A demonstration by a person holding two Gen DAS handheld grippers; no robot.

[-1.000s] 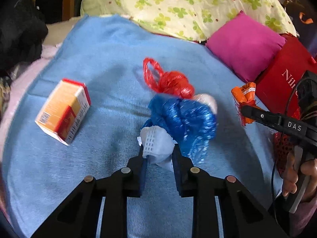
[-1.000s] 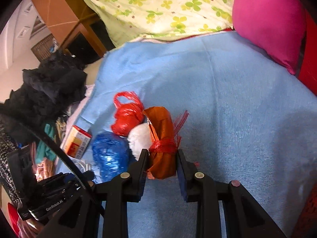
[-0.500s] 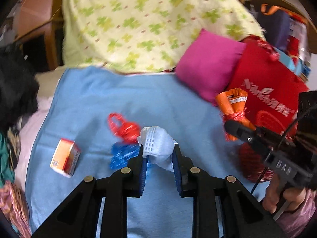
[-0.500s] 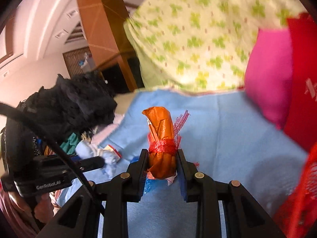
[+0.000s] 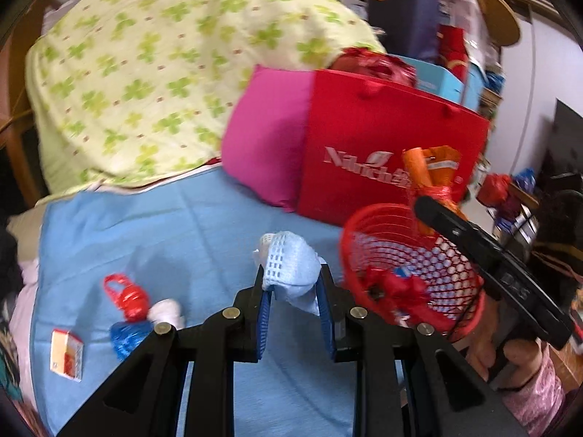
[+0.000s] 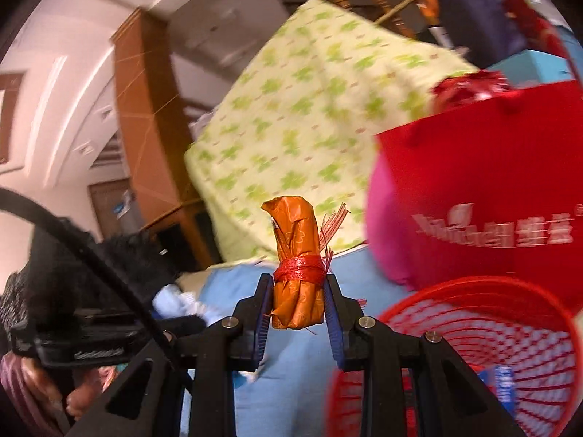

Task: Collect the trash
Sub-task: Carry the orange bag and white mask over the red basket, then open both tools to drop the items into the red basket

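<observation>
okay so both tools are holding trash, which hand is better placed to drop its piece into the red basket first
Right, probably. In the left wrist view the right tool holds the orange bundle over the red basket rim, while the left tool grips the white wad beside the basket, over the blue blanket.

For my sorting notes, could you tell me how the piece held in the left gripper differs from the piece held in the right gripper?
The pale blue wad is soft, crumpled cloth-like material with a white mesh patch; the orange wrapper bundle is shiny and crinkled. The pale blue wad is loose and rounded, while the orange wrapper bundle stands upright as a roll, tied round with red netting. Both are clamped between gripper pads near the red basket.
</observation>
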